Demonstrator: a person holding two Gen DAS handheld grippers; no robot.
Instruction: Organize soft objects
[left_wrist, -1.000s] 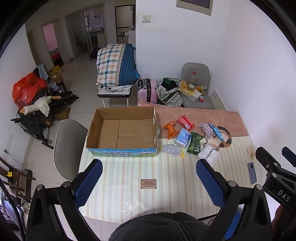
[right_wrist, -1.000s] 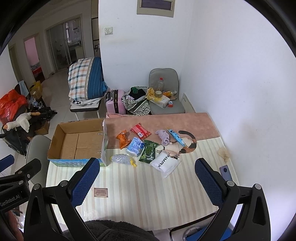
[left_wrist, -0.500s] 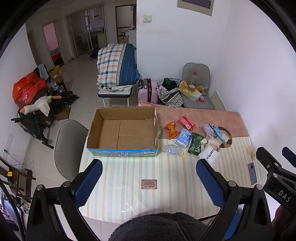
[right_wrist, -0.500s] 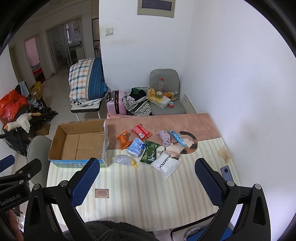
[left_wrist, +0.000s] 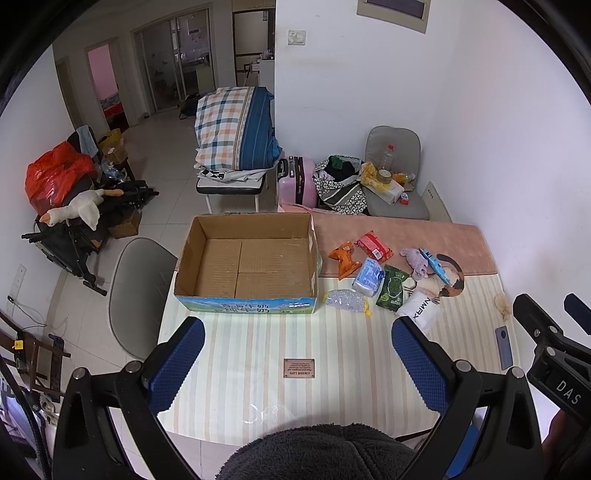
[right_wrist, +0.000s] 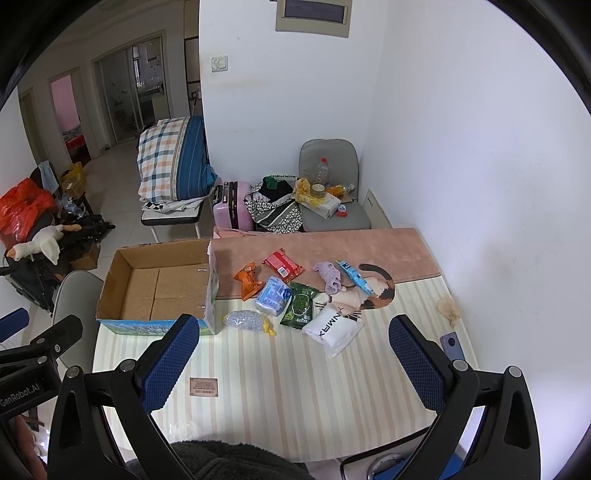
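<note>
An empty open cardboard box (left_wrist: 255, 266) (right_wrist: 162, 284) stands at the table's left. To its right lie several soft packs: an orange pack (left_wrist: 344, 259), a red pack (left_wrist: 373, 246), a blue tissue pack (left_wrist: 368, 272), a green wipes pack (left_wrist: 393, 287), a clear bag (left_wrist: 345, 300), a white pouch (left_wrist: 421, 309) (right_wrist: 332, 328), a purple cloth (left_wrist: 415, 258) and a blue tube (left_wrist: 434, 264). My left gripper (left_wrist: 295, 363) is open and empty above the near table. My right gripper (right_wrist: 291, 362) is open and empty, also above the near table.
A pink mat (left_wrist: 399, 236) covers the far table. A phone (left_wrist: 504, 347) and a crumpled tissue (left_wrist: 503, 303) lie at the right edge. A small brown label (left_wrist: 299, 368) is on the striped cloth. A grey chair (left_wrist: 140, 291) stands to the left. The white wall is close on the right.
Both views have shifted slightly; the table objects sit a little lower in frame. Both grippers stay open and empty.
</note>
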